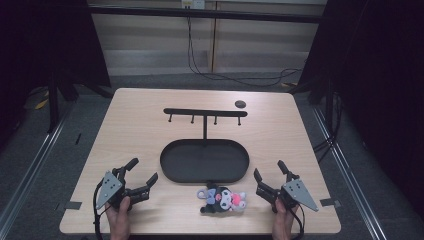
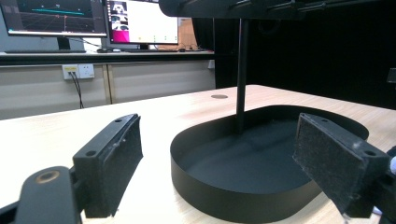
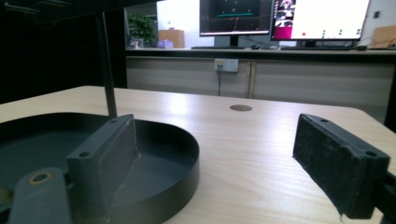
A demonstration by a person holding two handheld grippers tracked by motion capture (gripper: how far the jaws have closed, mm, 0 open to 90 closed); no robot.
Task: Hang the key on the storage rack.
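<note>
The small black-and-pink plush keychain (image 1: 221,199) is laid at the counter's (image 1: 150,107) near edge, between both wide-open, empty tools (image 1: 142,180) (image 1: 269,177), presumably for pickup.

Dim surroundings, glare on the table (image 3: 261,140), near jaws blurred.

Plush toy (image 1: 223,198) too small for detail, crossbar (image 2: 261,6) cut by the top edge, black tray (image 3: 154,154) running off left.
</note>
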